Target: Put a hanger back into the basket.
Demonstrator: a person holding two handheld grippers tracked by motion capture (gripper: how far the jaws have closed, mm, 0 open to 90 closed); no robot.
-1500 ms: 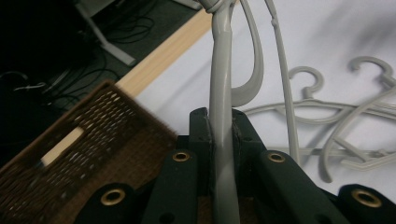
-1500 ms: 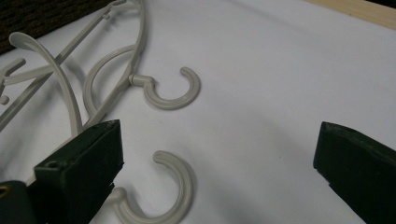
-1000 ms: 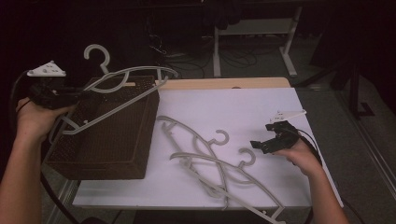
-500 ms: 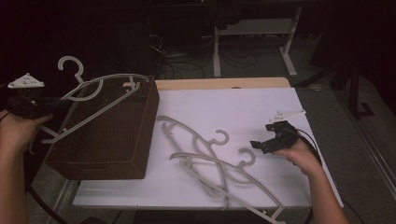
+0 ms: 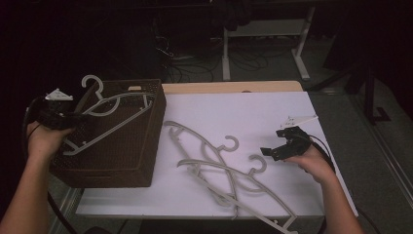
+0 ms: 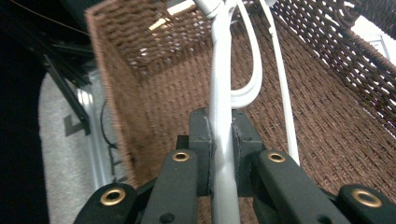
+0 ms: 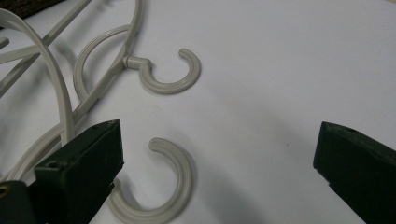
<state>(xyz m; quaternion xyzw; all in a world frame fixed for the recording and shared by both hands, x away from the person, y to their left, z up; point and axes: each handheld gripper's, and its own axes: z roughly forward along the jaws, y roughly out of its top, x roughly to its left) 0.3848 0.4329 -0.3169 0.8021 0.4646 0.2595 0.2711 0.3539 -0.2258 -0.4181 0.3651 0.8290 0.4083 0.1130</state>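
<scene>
A brown wicker basket (image 5: pixel 141 156) stands at the table's left end. My left gripper (image 5: pixel 78 118) is shut on the bar of a white plastic hanger (image 5: pixel 114 105), which lies tilted across the basket's open top with its hook toward the far side. In the left gripper view the pads clamp the hanger (image 6: pixel 222 70) over the basket's woven inside (image 6: pixel 154 84). Two more white hangers (image 5: pixel 204 144) (image 5: pixel 234 180) lie crossed on the white table. My right gripper (image 5: pixel 272 144) hovers open just right of their hooks; the nearer hook (image 7: pixel 175 186) lies between its jaws, untouched.
The white tabletop (image 5: pixel 253 107) has free room at the back and right. A wooden strip (image 5: pixel 234 87) runs along its far edge. Dark floor with cables and a metal stand's legs (image 5: pixel 226 58) lies beyond the table.
My left hand has sunk with the hanger, bringing it down onto the basket's opening. The right hand and the hangers on the table have not moved.
</scene>
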